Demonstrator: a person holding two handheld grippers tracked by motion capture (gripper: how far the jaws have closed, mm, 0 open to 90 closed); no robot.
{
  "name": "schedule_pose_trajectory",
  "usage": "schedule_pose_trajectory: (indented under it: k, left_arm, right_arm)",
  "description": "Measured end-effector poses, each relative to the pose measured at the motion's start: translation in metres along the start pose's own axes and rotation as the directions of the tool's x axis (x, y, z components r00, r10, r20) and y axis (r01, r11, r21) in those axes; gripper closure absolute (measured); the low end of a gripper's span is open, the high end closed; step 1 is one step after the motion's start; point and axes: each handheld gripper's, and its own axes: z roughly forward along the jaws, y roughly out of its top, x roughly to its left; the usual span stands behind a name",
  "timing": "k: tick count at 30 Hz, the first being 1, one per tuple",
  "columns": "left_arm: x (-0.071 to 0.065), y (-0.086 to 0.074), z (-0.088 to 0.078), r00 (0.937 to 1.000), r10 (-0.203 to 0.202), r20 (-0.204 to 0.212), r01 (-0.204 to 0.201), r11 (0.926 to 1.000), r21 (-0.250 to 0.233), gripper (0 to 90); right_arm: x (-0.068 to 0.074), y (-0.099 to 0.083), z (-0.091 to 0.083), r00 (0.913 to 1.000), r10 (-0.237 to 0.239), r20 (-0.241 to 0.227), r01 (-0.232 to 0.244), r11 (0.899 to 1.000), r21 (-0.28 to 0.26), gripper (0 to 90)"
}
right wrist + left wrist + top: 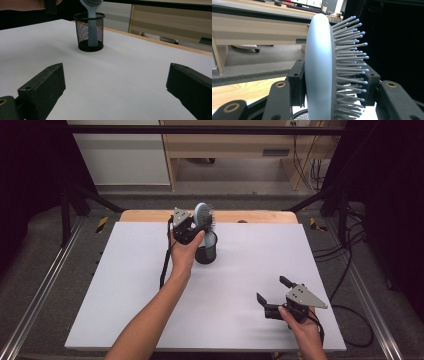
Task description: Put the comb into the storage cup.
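The left gripper (192, 227) has its jaws clenched on the head of a pale blue plastic hairbrush (322, 70); below the jaws its handle stands in a black wire-mesh cup (206, 248) on the white desk (125, 285); the right gripper (272, 295) rests well apart, jaws released.

Left gripper (192, 227) clamped, right gripper (272, 291) wide
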Motion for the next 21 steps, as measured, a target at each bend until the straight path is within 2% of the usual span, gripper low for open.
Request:
schedule_pose_trajectory:
  k: [21]
  left_arm:
    - [0.0027,-0.0016,-0.0002,1.0,-0.002,0.006,0.002,1.0,0.005,49.3]
  right_arm:
    - [-0.0004,0.0001,-0.0002,1.0,0.002,-0.002,-0.002,1.0,-0.001,2.4]
